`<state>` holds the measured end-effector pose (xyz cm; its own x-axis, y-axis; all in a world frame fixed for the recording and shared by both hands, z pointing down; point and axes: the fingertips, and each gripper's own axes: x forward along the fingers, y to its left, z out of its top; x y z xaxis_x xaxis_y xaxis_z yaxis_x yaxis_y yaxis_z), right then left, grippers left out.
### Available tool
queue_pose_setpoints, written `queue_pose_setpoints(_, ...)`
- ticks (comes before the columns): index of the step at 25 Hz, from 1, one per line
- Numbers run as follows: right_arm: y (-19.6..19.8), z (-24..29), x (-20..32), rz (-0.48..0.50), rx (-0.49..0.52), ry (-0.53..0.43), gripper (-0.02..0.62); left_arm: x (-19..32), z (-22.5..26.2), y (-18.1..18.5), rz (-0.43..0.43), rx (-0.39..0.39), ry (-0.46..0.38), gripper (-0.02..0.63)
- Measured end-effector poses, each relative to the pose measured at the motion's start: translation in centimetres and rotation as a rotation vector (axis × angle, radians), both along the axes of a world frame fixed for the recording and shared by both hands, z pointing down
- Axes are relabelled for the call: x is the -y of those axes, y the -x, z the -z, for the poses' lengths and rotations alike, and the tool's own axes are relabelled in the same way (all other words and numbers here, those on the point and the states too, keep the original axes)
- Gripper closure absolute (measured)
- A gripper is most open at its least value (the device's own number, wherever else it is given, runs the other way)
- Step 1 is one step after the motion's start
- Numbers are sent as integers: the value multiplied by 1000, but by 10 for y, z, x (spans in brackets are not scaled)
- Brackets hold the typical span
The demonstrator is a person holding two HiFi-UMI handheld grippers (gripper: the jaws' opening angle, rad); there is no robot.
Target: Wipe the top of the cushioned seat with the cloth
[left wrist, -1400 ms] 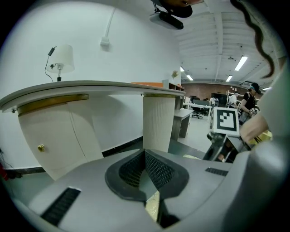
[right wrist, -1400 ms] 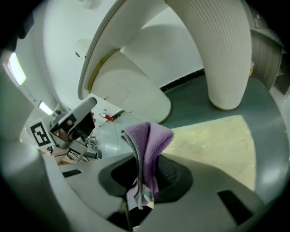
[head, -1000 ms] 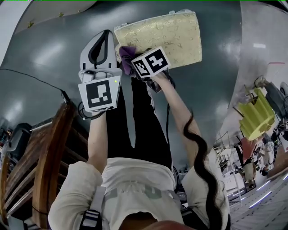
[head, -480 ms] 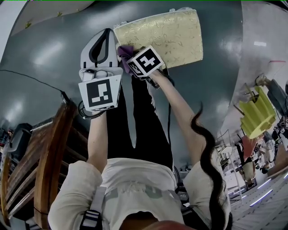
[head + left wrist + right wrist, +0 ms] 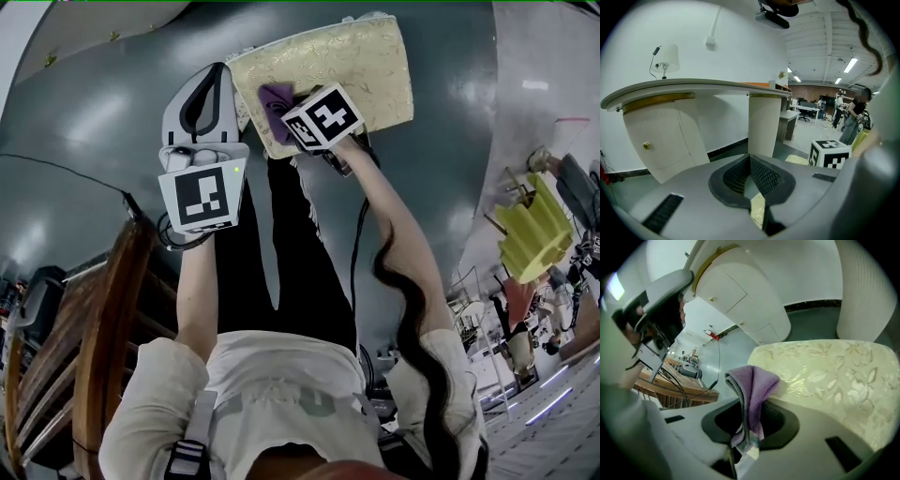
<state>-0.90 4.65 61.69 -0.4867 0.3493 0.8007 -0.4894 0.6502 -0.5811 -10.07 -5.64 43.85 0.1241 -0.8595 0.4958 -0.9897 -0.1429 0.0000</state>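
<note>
Premises: an open-plan lab or workshop hall with a domestic corner staged inside it. Evidence: exposed ceiling with strip lights (image 5: 851, 64), desks (image 5: 808, 108) at the far end, and a person (image 5: 848, 124) standing among them. The glossy grey floor (image 5: 94, 112) carries a loose cable (image 5: 66, 169). Close by stand a white cabinet (image 5: 661, 140) and a wall lamp (image 5: 669, 57).

Glossy grey floor (image 5: 94, 112) underfoot, dark wooden furniture (image 5: 103, 319) off to one side. There's a white wall (image 5: 708, 23) with a small shaded lamp (image 5: 669, 58), a curved white counter (image 5: 693, 86) on a fluted column (image 5: 764, 124), and ceiling strip lights (image 5: 851, 64) glowing beyond.
</note>
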Motion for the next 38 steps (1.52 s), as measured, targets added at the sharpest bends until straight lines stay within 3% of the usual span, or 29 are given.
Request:
queue_pose_setpoints(8, -98, -2, 70, -127, -121, -91, 502, 4, -5, -31, -90, 11, 2, 600)
queue_pose_setpoints(16, -187, -4, 127, -171, -236, -146, 500, 12, -9, -67, -193, 14, -2, 600)
queue_pose_setpoints(26, -233, -3, 157, -151, -311, -163, 502, 18, -4, -93, -226, -32, -13, 600)
queue_pose_setpoints(31, -264, -16, 165, -123, -442, -204, 502, 19, -7, -98, -222, -54, -11, 600)
queue_pose_setpoints(35, -266, -4, 166, -191, -392, -235, 502, 19, -6, -96, -210, -58, -2, 600)
queue_pose_setpoints(38, -242, 28, 164, -233, -270, -292, 503, 17, -5, -86, -188, -59, -4, 600)
